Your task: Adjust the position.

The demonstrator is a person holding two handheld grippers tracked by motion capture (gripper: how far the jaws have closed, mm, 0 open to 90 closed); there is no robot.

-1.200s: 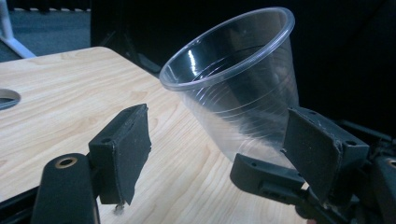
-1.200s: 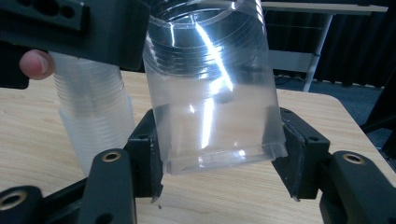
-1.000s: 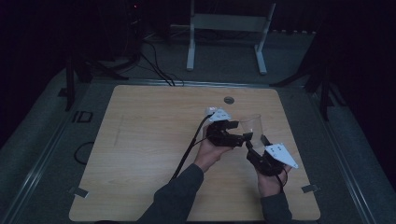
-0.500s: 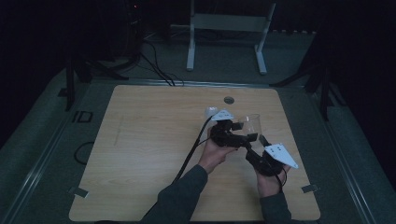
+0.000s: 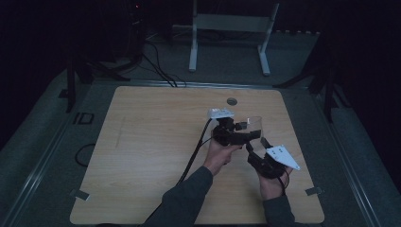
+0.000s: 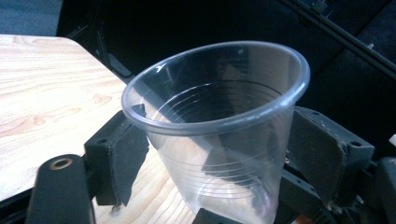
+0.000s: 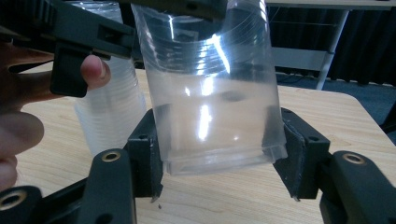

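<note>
Comparing this moment with the high view a second ago, little has changed: both grippers have stayed close together at the right half of the bench (image 5: 142,142), below the small dark grommet (image 5: 231,101), with the clear plastic cup (image 5: 254,126) between them, and the left gripper (image 5: 236,134) has shifted only slightly.

The left forearm, in a dark sleeve (image 5: 184,198), runs up from the bottom edge and leans toward the cup, its hand (image 5: 220,153) wrapped around the gripper's handle. The right hand (image 5: 272,184) comes up just beside it, nearer the person than the cup, and the right gripper (image 5: 253,151) tilts up toward the cup's lower part.

From the left gripper view, the cup (image 6: 219,126) stands mouth up and a little tilted, with the black fingers (image 6: 114,158) set on either side of its wall just under the rim, closed on it. From the right gripper view, the cup (image 7: 210,93) hangs above the bench (image 7: 350,121), and the right fingers (image 7: 144,154) clamp its base from both sides, the wall pinched slightly. A second stack of clear cups (image 7: 112,112) stands on the bench just behind the held cup, beside the other hand's fingertips (image 7: 93,72).
</note>
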